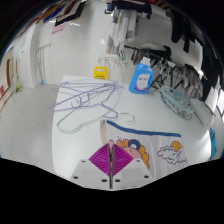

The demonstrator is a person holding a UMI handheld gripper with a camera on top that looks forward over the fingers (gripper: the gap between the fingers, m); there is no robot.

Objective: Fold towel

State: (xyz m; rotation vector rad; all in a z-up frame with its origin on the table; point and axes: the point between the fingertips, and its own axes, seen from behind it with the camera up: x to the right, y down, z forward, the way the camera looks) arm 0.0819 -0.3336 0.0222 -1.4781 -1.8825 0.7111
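Observation:
A white towel (150,142) with a cartoon print lies on the white table (40,125) just ahead of my fingers and stretches off to their right. My gripper (109,150) is shut, its magenta pads pressed together with a thin edge of the towel pinched between them at the towel's near left part. The rest of the towel lies flat on the table.
Several wire hangers (85,100) lie on the table beyond the towel. A blue bottle (143,75) and a yellow object (101,70) stand farther back. A pale green item (180,101) sits to the right, with a rack behind it.

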